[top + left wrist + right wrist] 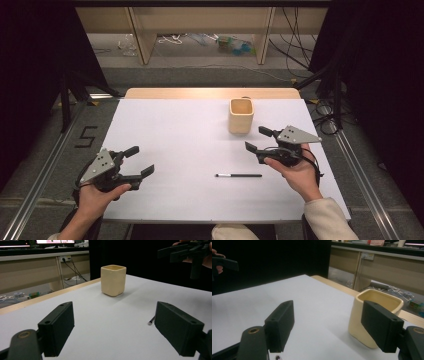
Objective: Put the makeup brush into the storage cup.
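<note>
The white, matte, rectangular counter (175, 150) has a pale wooden strip along its far edge, and most of its surface is bare, leaving wide open room across the left and middle. The left tool (140, 161), black plastic with a grey three-cornered plate on top, is held in the left hand (100, 197) over the near left corner, close to the left and near edges; its jaws stand wide apart with nothing between them. The right tool (257, 139), of the same build, is held in the right hand (297, 172) above the right side of the counter, not far from the right edge, jaws likewise spread and empty.

A thin black pen with a pale tip (238, 175) lies flat on the counter, parallel to the near edge, just nearer than the right tool and well apart from the left one. In the left gripper view its tip (151, 321) shows beside the right-hand jaw. A cream-coloured, smooth, square-sided cup with rounded corners (241, 115) stands upright near the far edge, right of centre, just beyond the right tool; open counter lies all around it. In the right gripper view the cup (362, 325) sits partly behind one flat, blocky jaw.
</note>
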{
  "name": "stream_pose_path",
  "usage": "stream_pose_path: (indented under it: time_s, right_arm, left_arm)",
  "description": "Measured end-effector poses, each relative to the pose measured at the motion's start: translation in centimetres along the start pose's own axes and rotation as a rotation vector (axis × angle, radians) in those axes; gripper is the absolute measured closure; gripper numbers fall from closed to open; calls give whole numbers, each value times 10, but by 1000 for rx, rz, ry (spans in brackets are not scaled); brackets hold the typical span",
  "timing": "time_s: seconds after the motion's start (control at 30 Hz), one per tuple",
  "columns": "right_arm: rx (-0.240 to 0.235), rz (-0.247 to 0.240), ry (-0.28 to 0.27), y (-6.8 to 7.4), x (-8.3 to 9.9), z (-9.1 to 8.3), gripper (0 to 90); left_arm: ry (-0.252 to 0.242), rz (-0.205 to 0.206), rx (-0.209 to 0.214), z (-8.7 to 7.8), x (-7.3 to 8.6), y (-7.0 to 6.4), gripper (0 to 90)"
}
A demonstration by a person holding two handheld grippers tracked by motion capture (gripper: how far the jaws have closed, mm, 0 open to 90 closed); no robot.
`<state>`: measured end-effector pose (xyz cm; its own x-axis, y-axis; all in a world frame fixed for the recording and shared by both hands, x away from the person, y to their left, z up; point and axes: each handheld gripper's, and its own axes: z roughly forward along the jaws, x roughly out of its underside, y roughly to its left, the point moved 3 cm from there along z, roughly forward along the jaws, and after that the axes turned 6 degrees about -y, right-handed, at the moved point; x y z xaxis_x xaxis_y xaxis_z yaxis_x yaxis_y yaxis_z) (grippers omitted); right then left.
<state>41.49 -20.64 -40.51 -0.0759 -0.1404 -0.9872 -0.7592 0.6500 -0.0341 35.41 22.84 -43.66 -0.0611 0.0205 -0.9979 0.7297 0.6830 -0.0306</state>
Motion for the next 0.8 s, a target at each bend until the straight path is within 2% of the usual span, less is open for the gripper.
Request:
stream_pose_path:
  time_s: [0.17, 0.5, 0.63, 0.8]
  right_arm:
    - [-24, -14, 38, 0, -1, 10, 282]
    - [-35, -33, 31, 0, -7, 24, 281]
    - [-51, -28, 56, 0, -8, 27, 281]
    - [-62, -30, 58, -1, -9, 33, 282]
  left_arm:
    - [0, -1, 0, 0, 0, 0, 159]
    - [1, -1, 1, 0, 0, 0, 159]
    - [3, -1, 1, 0, 0, 0, 159]
    - [5, -3, 3, 0, 1, 0, 159]
